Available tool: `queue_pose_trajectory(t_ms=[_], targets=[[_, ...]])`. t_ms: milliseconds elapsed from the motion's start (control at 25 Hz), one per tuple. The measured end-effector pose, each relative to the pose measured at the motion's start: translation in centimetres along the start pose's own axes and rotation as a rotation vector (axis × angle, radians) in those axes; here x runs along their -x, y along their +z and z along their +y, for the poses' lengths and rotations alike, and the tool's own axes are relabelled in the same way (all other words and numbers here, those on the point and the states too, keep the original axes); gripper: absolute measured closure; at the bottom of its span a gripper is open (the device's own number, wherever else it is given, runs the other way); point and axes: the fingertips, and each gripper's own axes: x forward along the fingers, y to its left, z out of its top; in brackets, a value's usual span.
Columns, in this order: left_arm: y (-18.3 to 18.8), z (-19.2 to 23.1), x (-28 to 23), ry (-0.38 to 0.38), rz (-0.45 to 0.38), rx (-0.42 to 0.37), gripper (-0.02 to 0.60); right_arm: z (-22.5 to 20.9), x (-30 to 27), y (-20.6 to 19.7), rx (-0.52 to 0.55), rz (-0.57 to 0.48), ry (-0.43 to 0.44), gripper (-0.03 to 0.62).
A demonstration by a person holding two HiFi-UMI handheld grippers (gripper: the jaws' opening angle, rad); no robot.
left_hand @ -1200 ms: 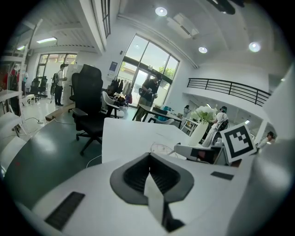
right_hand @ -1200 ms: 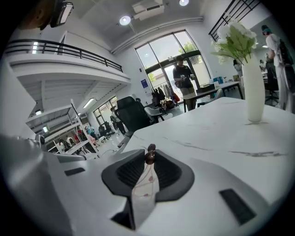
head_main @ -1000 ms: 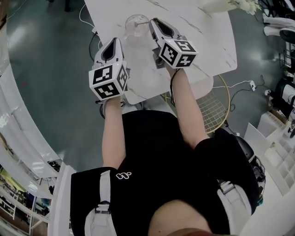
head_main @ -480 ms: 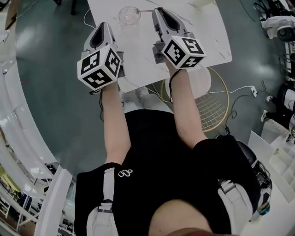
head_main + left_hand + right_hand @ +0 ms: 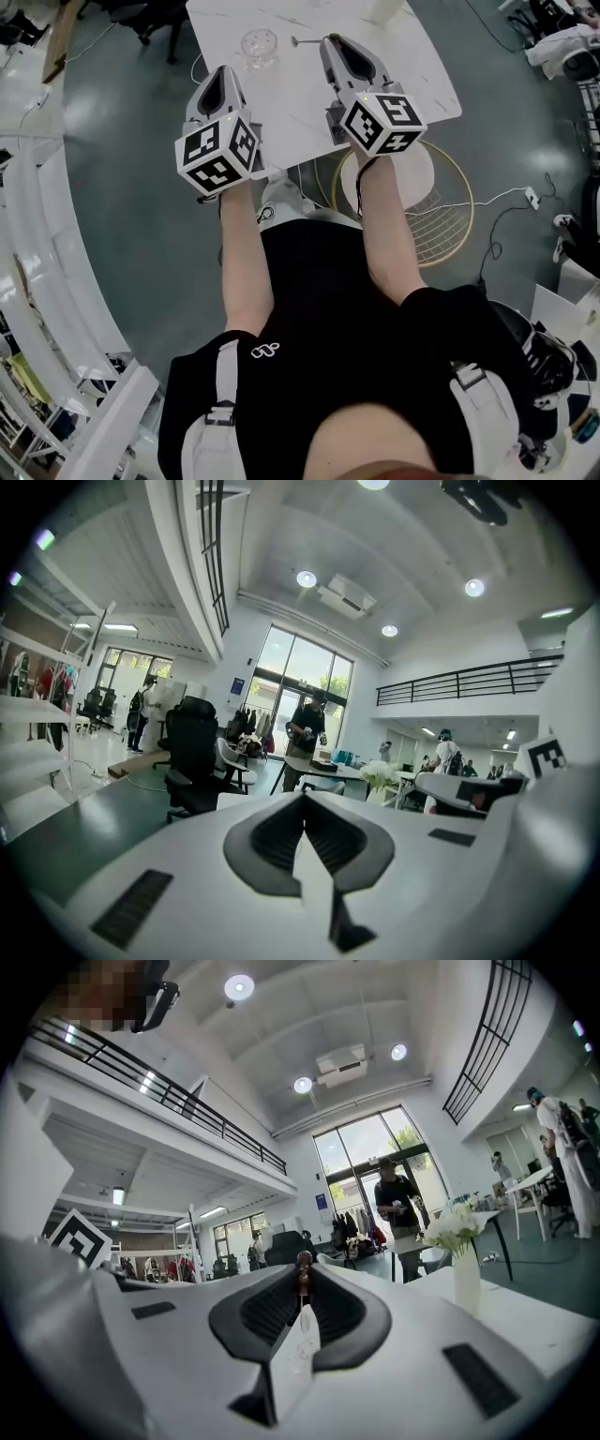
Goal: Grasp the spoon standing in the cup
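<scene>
Grasp looks done to us. The left gripper (image 5: 223, 79), on the near side of the cup (image 5: 260, 45), has its jaws together and holds nothing. The right gripper (image 5: 334, 47), to the right of the cup, has its jaws nearly closed, pinching the spoon (image 5: 303, 1265). The spoon's rounded end pokes past the tips toward the cup. It is out of the cup and above the table (image 5: 403, 75). Next, we'd judge: keep the pinch firm and stay clear of the cup's rim.

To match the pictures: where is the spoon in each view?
Head view: the spoon pokes left from the right gripper.
Left gripper view: not in it.
Right gripper view: spoon at centre, between the jaws.
Shared landmark: white flowers, in both gripper views.
</scene>
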Motion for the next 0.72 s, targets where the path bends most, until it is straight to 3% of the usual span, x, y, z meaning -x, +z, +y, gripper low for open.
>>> queue_pose_trajectory(t_ms=[320,720], targets=[[-1.2,-3.6,1.5,-0.04,0.02,-0.058,0.566,-0.3,3.4,-0.6,0.032,0.02,0.012,0.546],[-0.8,-3.8,2.0,-0.047,0.022,-0.081,0.566,0.6,3.3,-0.6,0.046,0.023,0.036,0.546]])
